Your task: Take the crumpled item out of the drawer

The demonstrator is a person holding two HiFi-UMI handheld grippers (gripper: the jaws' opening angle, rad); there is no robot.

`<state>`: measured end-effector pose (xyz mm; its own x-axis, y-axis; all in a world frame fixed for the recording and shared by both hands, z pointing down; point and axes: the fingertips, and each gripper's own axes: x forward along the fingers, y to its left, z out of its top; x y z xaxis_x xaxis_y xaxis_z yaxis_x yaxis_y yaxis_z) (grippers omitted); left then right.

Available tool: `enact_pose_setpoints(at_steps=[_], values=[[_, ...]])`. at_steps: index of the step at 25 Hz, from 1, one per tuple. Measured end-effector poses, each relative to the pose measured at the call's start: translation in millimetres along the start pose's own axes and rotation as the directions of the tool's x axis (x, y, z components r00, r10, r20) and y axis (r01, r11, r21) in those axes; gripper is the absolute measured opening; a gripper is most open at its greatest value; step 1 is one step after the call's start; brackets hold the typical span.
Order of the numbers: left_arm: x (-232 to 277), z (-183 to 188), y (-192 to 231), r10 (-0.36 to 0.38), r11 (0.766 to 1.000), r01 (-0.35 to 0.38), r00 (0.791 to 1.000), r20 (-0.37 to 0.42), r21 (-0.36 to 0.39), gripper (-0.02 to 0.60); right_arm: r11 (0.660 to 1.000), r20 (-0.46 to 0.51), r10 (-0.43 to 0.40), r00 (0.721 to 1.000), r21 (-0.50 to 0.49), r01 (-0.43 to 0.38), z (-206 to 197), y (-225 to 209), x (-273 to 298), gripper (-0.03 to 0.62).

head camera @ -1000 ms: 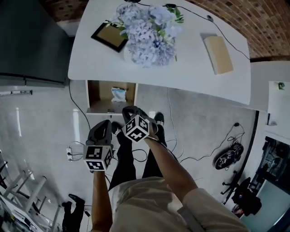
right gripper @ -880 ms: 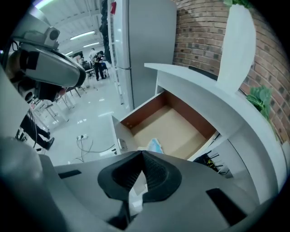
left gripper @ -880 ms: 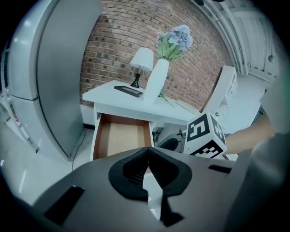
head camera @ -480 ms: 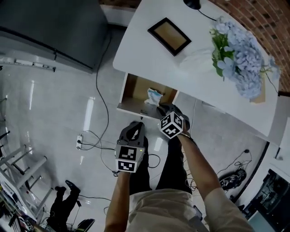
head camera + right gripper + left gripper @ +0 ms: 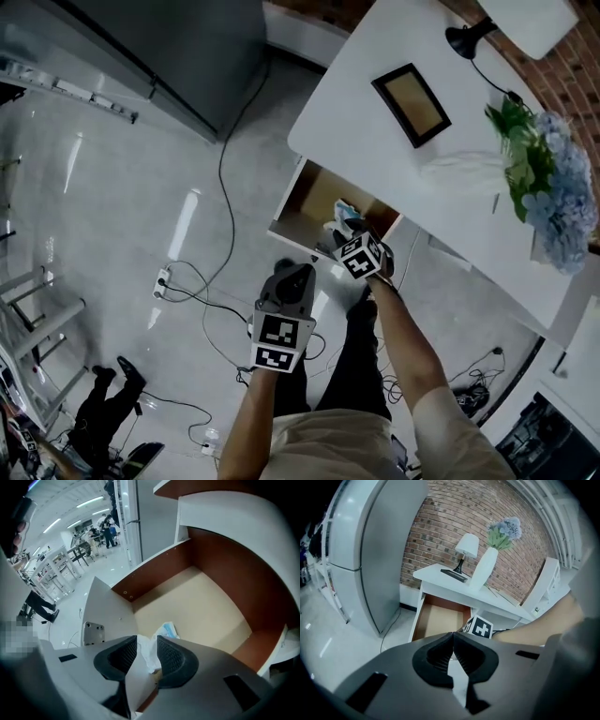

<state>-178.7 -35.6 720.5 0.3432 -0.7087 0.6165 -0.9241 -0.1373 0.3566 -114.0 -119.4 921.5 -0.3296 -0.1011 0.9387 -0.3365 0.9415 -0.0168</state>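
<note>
The crumpled white-and-blue item lies near the front of the open wooden drawer under the white table. In the head view the item shows just beyond my right gripper. My right gripper points steeply down into the drawer. Its jaws have just been opening and stand open, with the item's white part between the tips. My left gripper is shut and empty. It hangs outside the drawer, lower left of the right one.
On the table stand a picture frame, a white vase with blue flowers and a lamp. A grey refrigerator stands left of the table. Cables trail over the floor. The person's legs are below the drawer.
The right gripper has dropped from in front of the drawer down into it, over the crumpled item. The left gripper has sunk a little. The head view has swung left.
</note>
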Motion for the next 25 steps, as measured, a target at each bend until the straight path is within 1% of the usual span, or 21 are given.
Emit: enact_pose_setpoints(at_steps=[3,6,11,15,16,18,21,23,25], values=[[1,4,7,0.003,1.0,-0.003,1.0,0.011,-0.019,0.015,1.0,-0.012,0.004,1.0,0.019,-0.004,0,-4,12,0.164],[4,8,15,0.012,1.0,-0.012,1.0,0.02,-0.029,0.015,0.999,-0.033,-0.001,0.999,0.034,0.002,-2,-7,23,0.189],[8,7,19,0.012,1.0,-0.012,1.0,0.007,-0.012,0.015,0.998,-0.074,-0.017,0.997,0.058,0.022,-11,-9,40,0.195],[8,5,18,0.008,1.0,-0.008,1.0,0.002,-0.011,0.015,0.997,-0.086,0.002,0.996,0.073,0.005,-17,-10,47,0.193],[8,2,19,0.008,1.0,-0.008,1.0,-0.002,-0.01,0.015,0.997,-0.087,0.007,0.996,0.076,0.0,-17,-10,48,0.186],[8,-2,20,0.009,1.0,-0.009,1.0,-0.013,-0.009,0.015,0.997,-0.09,0.008,0.996,0.077,-0.001,-17,-10,50,0.148],[7,-6,20,0.009,1.0,-0.009,1.0,-0.023,-0.009,0.015,0.998,-0.096,-0.001,0.995,0.06,0.007,-19,-11,51,0.113],[7,-8,19,0.007,1.0,-0.007,1.0,-0.026,-0.013,0.015,0.999,-0.095,0.001,0.995,0.049,0.003,-20,-11,50,0.103],[8,-11,19,0.007,1.0,-0.008,0.999,-0.031,-0.019,0.015,0.999,-0.091,0.008,0.996,0.048,-0.003,-20,-10,47,0.076]])
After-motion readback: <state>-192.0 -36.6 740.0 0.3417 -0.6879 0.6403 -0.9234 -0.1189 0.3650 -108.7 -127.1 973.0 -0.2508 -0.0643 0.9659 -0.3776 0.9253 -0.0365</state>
